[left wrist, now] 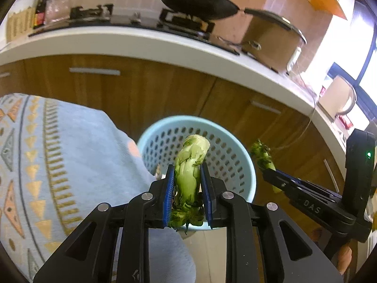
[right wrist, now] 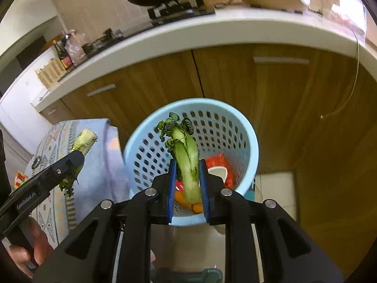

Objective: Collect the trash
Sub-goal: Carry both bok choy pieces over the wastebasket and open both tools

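Observation:
My left gripper (left wrist: 187, 172) is shut on a bok choy stalk (left wrist: 188, 165), cut end pointing away, held above the light blue perforated trash basket (left wrist: 245, 162). My right gripper (right wrist: 187, 165) is shut on a second bok choy piece (right wrist: 187, 151), leafy end up, over the same basket (right wrist: 141, 146). Inside the basket lie a red and white wrapper (right wrist: 221, 167) and an orange piece (right wrist: 196, 207). The right gripper also shows in the left wrist view (left wrist: 266, 168) with its greens (left wrist: 261, 153). The left gripper shows in the right wrist view (right wrist: 79, 154).
A patterned blue cloth (left wrist: 59, 153) covers a surface left of the basket. Wooden cabinets (left wrist: 141, 89) stand behind, under a white counter (left wrist: 146, 44) with a stove, a black pan (left wrist: 195, 1) and a steel pot (left wrist: 271, 40). Tiled floor (right wrist: 275, 193) lies below.

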A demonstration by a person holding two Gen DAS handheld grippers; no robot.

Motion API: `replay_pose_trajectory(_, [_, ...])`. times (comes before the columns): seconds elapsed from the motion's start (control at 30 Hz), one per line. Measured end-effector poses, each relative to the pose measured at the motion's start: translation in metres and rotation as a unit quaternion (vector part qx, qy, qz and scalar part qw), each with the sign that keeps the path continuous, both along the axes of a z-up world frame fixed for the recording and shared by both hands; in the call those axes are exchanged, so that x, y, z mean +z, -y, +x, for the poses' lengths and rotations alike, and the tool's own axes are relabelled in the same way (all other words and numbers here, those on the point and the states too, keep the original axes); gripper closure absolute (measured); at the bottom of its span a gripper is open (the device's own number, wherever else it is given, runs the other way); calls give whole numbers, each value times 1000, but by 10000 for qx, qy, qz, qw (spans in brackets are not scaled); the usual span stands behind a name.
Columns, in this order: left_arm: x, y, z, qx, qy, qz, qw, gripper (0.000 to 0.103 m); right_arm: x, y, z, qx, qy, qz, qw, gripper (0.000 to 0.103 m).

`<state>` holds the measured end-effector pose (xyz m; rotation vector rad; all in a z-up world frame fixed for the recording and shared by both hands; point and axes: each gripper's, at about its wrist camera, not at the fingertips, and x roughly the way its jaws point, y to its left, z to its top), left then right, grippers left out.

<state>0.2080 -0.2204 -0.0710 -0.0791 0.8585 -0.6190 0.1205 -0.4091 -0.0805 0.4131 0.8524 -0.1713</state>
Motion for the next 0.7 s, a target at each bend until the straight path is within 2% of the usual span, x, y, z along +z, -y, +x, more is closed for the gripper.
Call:
replay_pose_trajectory(0.07, [-2, 3, 3, -21, 23, 25, 10000, 70, -4, 3, 4, -16, -53, 66, 10000, 86])
replay_pose_trajectory(0.17, [-2, 2, 3, -2, 168, 59, 9998, 57, -9, 4, 11, -10, -98, 115, 9999, 84])
replay_pose_trajectory(0.23, [1, 1, 4, 12, 182, 53, 9998, 57, -10, 5, 12, -17, -96, 153, 9998, 78])
replay_pose_trajectory(0.37, [2, -7, 7, 115, 152, -37, 9998, 56, -11, 3, 13, -28, -94, 155, 9998, 78])
replay_pose_trajectory(0.5, [6, -18, 6, 242, 211, -124, 9994, 52, -6, -1, 14, 6, -27, 91, 10000, 77])
replay_pose_trajectory(0.57, [10, -26, 2, 278, 289, -167, 9991, 49, 0, -8, 12, 45, 61, 9, 10000, 70])
replay_pose_trajectory(0.63, [17, -32, -3, 315, 410, -188, 9985, 43, 8, -15, 10, 77, 193, -107, 9997, 55])
replay_pose_trajectory(0.7, [23, -40, -10, 361, 566, -177, 9976, 35, 19, -25, 6, 115, 345, -259, 9990, 54])
